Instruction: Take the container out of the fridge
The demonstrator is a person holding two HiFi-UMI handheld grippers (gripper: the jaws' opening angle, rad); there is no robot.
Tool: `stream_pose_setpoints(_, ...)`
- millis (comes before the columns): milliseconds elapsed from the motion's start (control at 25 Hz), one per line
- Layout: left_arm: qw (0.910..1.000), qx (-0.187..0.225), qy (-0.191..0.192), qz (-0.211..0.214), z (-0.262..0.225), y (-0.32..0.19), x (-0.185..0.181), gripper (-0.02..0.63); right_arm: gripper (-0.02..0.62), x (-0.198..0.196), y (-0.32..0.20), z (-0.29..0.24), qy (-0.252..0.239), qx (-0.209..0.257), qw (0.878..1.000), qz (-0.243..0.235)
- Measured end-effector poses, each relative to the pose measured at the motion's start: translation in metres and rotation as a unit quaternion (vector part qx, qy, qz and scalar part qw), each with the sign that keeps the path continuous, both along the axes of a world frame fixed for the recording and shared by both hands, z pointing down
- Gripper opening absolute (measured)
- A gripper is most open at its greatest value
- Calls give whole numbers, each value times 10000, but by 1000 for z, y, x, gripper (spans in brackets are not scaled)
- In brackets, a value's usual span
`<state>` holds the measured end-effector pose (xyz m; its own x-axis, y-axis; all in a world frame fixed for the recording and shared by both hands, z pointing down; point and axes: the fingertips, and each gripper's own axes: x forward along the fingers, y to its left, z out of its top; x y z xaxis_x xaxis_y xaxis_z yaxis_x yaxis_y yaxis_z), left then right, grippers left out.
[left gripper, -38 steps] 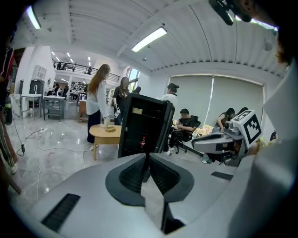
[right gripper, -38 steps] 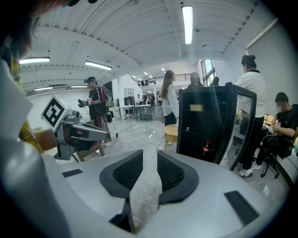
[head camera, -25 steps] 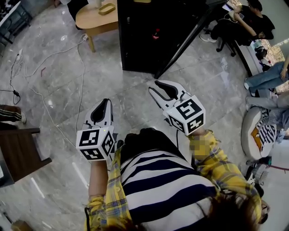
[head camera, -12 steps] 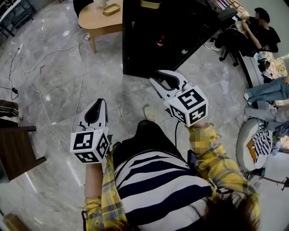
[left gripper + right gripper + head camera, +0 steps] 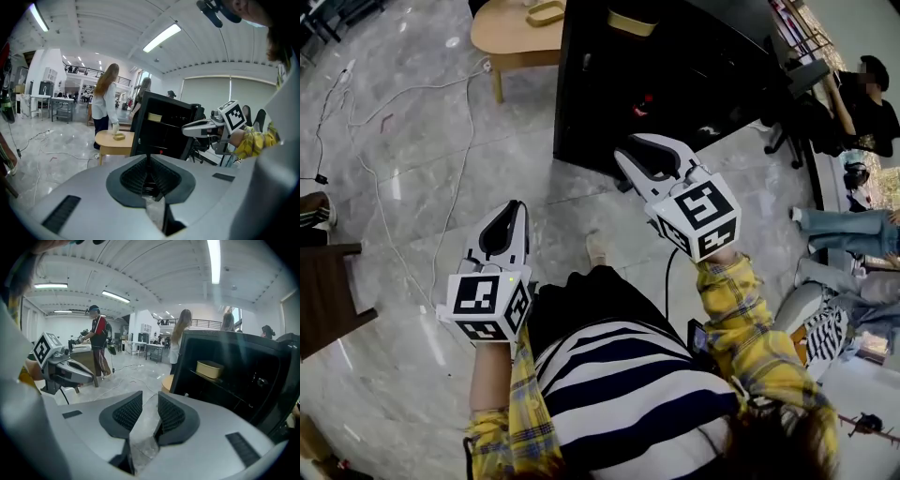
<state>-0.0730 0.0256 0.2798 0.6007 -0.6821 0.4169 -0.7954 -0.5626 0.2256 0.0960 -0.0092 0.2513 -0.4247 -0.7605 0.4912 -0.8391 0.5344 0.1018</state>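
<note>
Closing on the fridge, container not yet touched

Left gripper (image 5: 516,208) is pressing its pads together on nothing. Right gripper (image 5: 623,157) is holding its pads apart, with only floor (image 5: 534,178) showing in the gap. Both are pointing forward and a little down at the fridge (image 5: 694,75).

The fridge is filling more of the head view than a second ago, because the person is walking up to it. The right gripper's tips are now overlapping its lower front edge in that view instead of hanging over floor. By my reading the approach is ending and the reach is coming next.

The container (image 5: 209,369), a tan box, is sitting on an upper shelf inside, well apart from both grippers. Whether a glass door is standing in front of it I cannot tell.

A table (image 5: 511,37) is standing just beside the fridge's left edge, and cables (image 5: 394,94) are trailing over the floor farther left. A seated person (image 5: 862,103) is sitting beyond the right side. Straight ahead nothing is lying between the person and the fridge front.
</note>
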Motion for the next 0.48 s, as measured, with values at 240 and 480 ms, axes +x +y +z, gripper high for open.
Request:
stream_pose_setpoints(240, 10000, 6, -51, -6, 4, -29, 24, 37, 107, 11, -30, -1, 87, -7, 9995, -296)
stream_pose_setpoints(480, 9996, 139, -121, -222, 6, -52, 37, 37, 107, 30, -65, -4, 231, 148, 9988, -394)
